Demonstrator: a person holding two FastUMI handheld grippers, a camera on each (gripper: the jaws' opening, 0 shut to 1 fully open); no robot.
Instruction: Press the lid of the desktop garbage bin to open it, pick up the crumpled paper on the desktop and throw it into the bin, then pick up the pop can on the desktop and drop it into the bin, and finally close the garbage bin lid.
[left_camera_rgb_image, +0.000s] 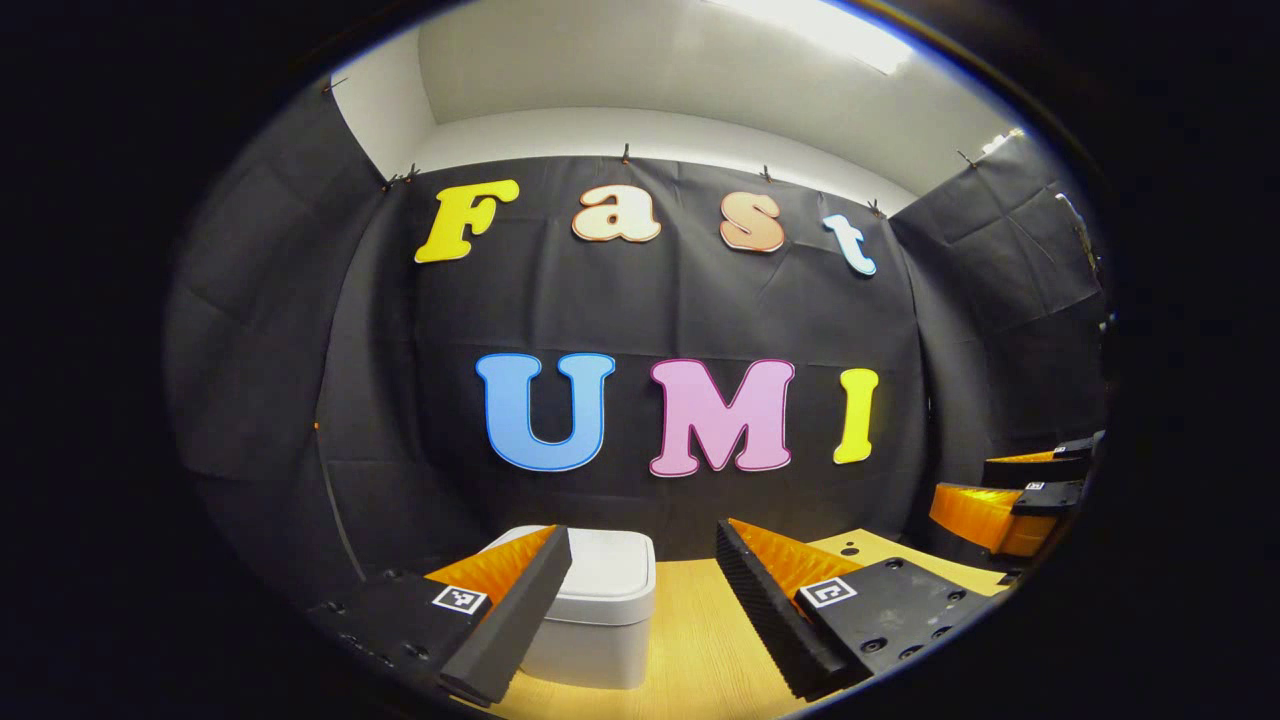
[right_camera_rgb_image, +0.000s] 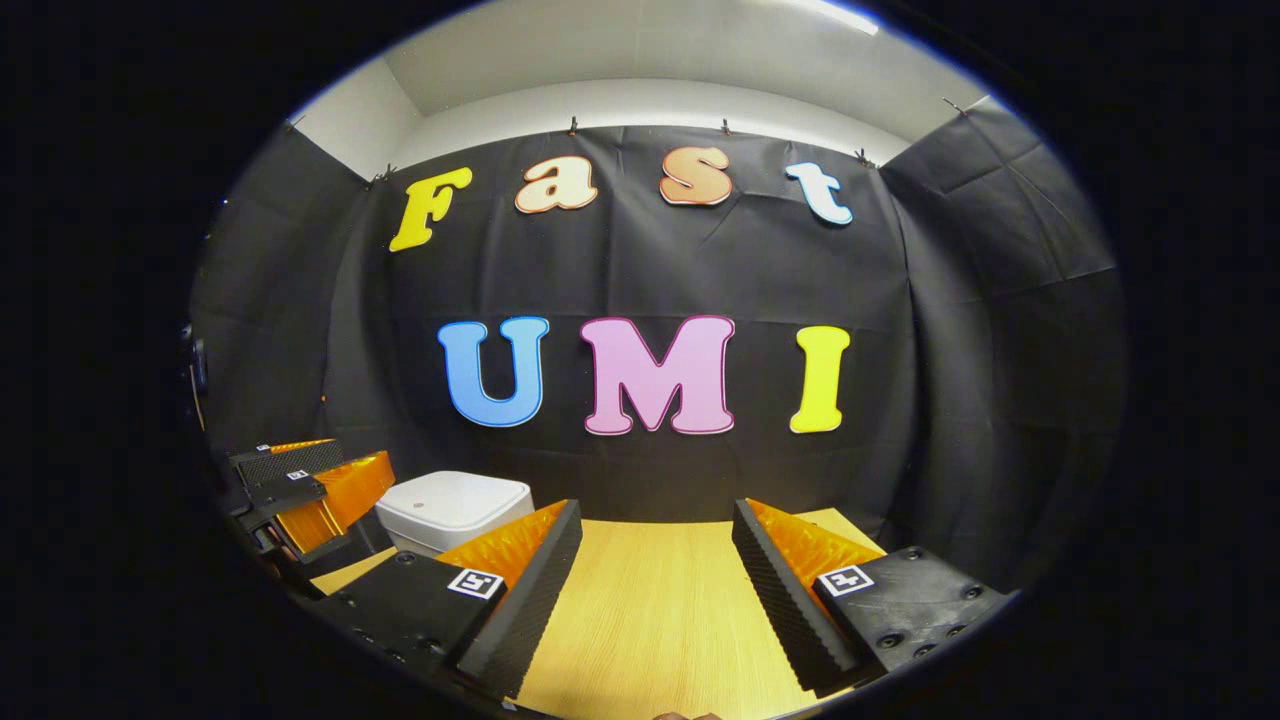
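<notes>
Both grippers open and empty above the table (left_camera_rgb_image: 690, 640).

In the left gripper view we see the left gripper (left_camera_rgb_image: 640, 610) spread wide, the bin (left_camera_rgb_image: 600, 600), lid closed, partly behind its left finger. In the right gripper view the right gripper (right_camera_rgb_image: 655, 600) is likewise spread, bin (right_camera_rgb_image: 455, 510) beyond its left finger.

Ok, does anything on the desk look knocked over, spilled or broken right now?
Nothing stands out. The garbage bin sits upright on the wooden desktop with its lid down and level. The left hand-held gripper and the right hand-held gripper are both open with nothing between their fingers. No spill or damage shows.
</notes>
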